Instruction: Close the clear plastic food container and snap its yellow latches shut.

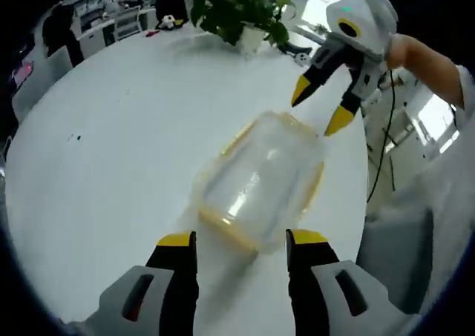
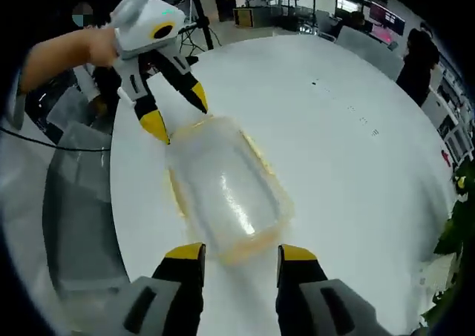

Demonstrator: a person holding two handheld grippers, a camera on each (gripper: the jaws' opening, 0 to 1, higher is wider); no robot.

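Note:
A clear plastic food container [image 1: 260, 180] with yellow trim lies on the round white table [image 1: 111, 136], its lid on top. My left gripper [image 1: 241, 241] is open, its yellow-tipped jaws just short of the container's near end. My right gripper [image 1: 320, 112] hangs open above the container's far end. In the right gripper view the same container [image 2: 223, 191] sits just beyond my open right gripper [image 2: 239, 253], and my left gripper [image 2: 177, 112] stands open at its far end, held by a hand. The latches are too blurred to tell their state.
A potted green plant [image 1: 241, 13] stands at the far side of the table. Grey chairs [image 2: 78, 202] stand by the table edge near the container. Shelves, desks and a person [image 2: 415, 58] are in the room beyond.

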